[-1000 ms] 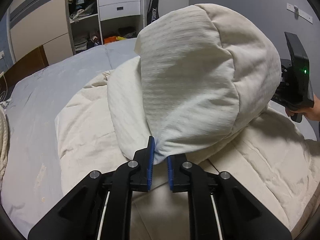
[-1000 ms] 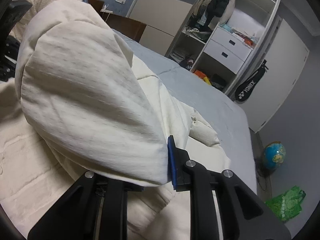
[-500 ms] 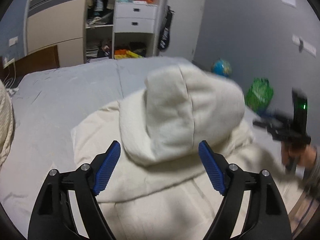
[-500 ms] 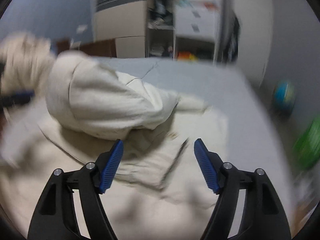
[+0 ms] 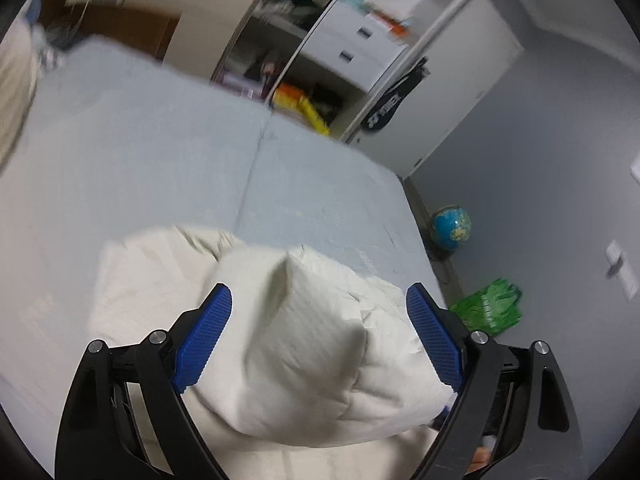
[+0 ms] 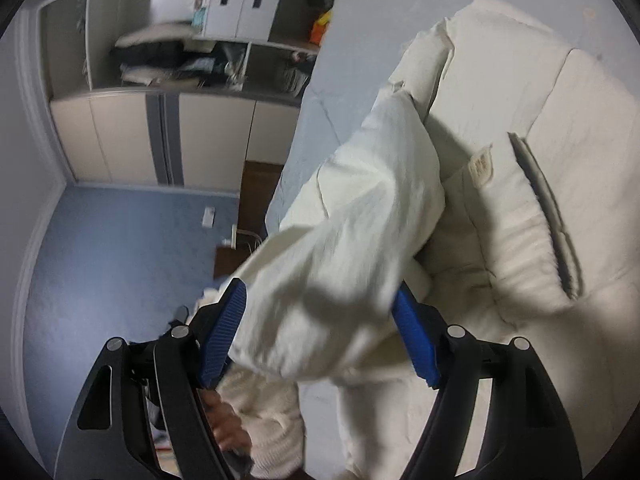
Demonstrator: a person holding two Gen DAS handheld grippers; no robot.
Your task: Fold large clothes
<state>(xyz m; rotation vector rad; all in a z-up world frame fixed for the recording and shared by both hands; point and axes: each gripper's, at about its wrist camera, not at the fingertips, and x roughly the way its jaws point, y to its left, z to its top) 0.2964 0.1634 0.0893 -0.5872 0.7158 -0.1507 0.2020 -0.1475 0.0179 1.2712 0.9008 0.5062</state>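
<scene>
i read "yonex" in white on one black racket bag (image 5: 394, 98) hanging beside the open white wardrobe (image 5: 352, 44). on the pale grey bed sheet (image 5: 160, 152) lies one large cream hooded garment (image 5: 168, 280), its puffy hood (image 5: 316, 336) flopped over the body. my left gripper (image 5: 318, 336) hangs with jaws opening wide around the hood, pads clear of it. my right gripper (image 6: 320, 334) is closing, hood fabric (image 6: 344, 248) between its blue pads; i cannot tell whether they press. one globe (image 5: 451, 227), one green bag (image 5: 490, 308).
</scene>
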